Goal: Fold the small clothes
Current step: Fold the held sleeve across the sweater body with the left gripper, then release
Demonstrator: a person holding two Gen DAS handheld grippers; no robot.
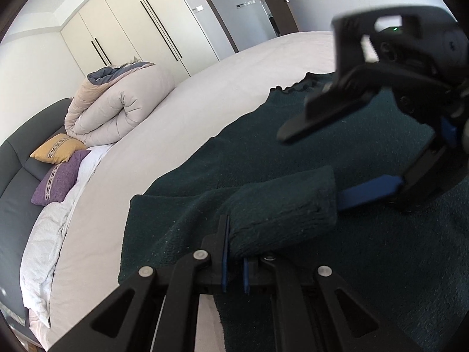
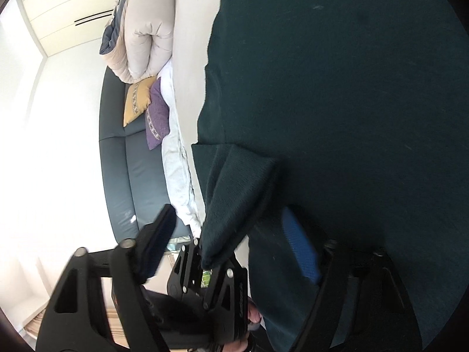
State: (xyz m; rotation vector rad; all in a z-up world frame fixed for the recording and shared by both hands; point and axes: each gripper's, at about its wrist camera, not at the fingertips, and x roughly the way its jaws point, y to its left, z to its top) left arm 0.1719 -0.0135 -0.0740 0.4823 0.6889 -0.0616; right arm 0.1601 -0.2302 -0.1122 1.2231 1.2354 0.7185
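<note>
The left gripper (image 1: 234,267) points down and forward over the bed, its jaws pinched tight on a folded corner of the dark green garment (image 1: 307,158), which bulges just past its blue pads. The right gripper (image 1: 328,164) reaches in from the right, tilted on its side, jaws partly apart with one blue finger (image 1: 369,189) touching the raised fold; no cloth is pressed between its pads. In the right wrist view a person's fingertips (image 2: 254,318) show behind the left gripper. The garment lies spread on the white bed (image 1: 181,135). Farther off sit a rolled beige duvet (image 1: 117,108), a yellow cushion (image 1: 58,148) and a purple cushion (image 1: 60,177) against a dark headboard (image 1: 17,176). Cream wardrobe doors (image 1: 132,26) line the wall.
</note>
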